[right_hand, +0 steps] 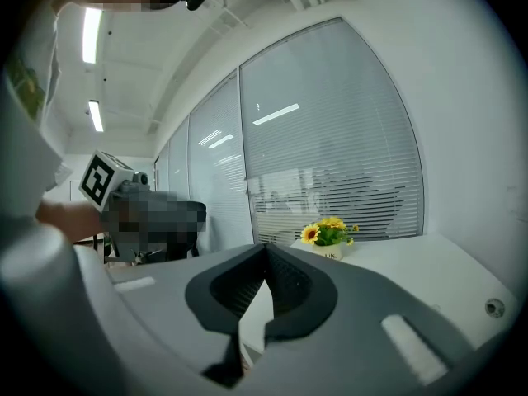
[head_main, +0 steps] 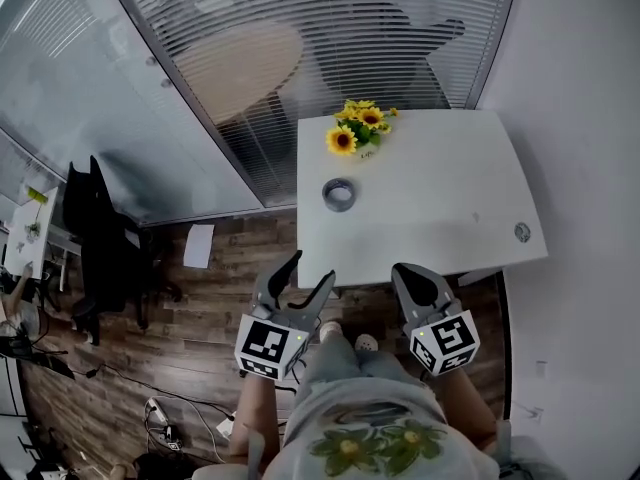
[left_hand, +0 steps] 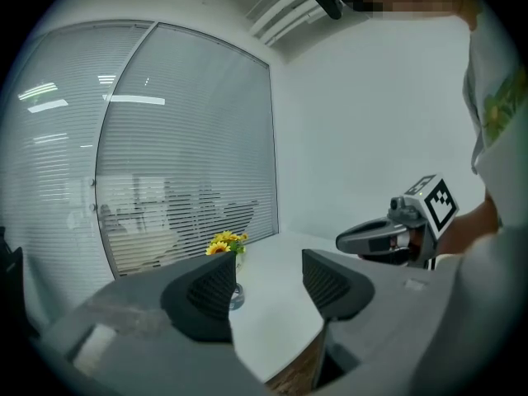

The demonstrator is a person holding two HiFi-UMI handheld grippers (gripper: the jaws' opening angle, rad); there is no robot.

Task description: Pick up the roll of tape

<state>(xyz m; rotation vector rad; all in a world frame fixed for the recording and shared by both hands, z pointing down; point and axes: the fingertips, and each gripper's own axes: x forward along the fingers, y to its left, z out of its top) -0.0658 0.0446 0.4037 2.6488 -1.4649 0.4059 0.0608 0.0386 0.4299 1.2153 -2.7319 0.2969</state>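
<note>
The roll of tape (head_main: pixel 338 194), grey and lying flat, rests on the white table (head_main: pixel 440 208) near its left edge. Both grippers hover short of the table's near edge, apart from the roll. My left gripper (head_main: pixel 312 269) is open with nothing between its jaws. In the left gripper view, the left gripper (left_hand: pixel 268 283) points over the table, and a sliver of the roll (left_hand: pixel 237 298) shows beside the left jaw. My right gripper (head_main: pixel 408 271) is shut and empty. In its own view, the right gripper (right_hand: pixel 266 261) has its jaw tips meeting.
A small pot of yellow sunflowers (head_main: pixel 358 128) stands at the table's far edge, beyond the roll. A small round fitting (head_main: pixel 522 232) sits near the right edge. A glass wall with blinds (head_main: pixel 330 38) runs behind. A black office chair (head_main: pixel 100 238) and a sheet of paper (head_main: pixel 199 245) are on the wood floor at left.
</note>
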